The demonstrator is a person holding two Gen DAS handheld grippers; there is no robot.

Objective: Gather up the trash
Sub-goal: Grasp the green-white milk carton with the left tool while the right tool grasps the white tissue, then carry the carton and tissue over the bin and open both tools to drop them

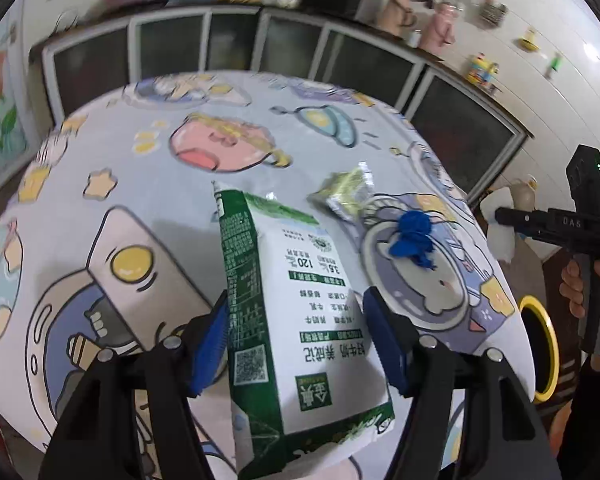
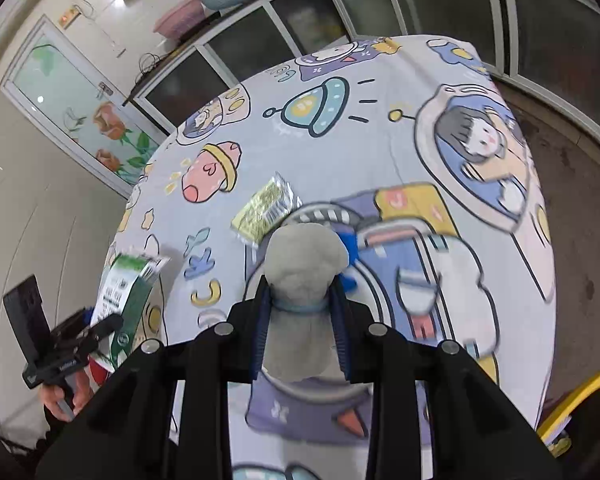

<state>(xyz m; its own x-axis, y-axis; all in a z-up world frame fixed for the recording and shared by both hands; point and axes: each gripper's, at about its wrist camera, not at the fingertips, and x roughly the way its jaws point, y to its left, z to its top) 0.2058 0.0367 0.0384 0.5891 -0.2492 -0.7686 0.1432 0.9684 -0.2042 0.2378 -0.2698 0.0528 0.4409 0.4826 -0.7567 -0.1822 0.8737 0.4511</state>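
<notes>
My left gripper (image 1: 296,344) is shut on a green-and-white milk carton (image 1: 296,312), held above the table; the carton also shows in the right wrist view (image 2: 126,292). My right gripper (image 2: 300,316) is shut on a crumpled white tissue wad (image 2: 304,280); that gripper with the tissue (image 1: 500,224) shows at the right of the left wrist view. On the cartoon tablecloth (image 1: 172,184) lie a yellow-green foil wrapper (image 1: 346,194), also in the right wrist view (image 2: 266,210), and a crumpled blue scrap (image 1: 412,238), partly hidden behind the tissue (image 2: 350,246).
A yellow-rimmed bin (image 1: 540,356) stands beside the table's right edge, also in the right wrist view (image 2: 580,404). Dark glass-fronted cabinets (image 1: 228,40) run behind the table. A flower-painted door (image 2: 84,120) is at the left.
</notes>
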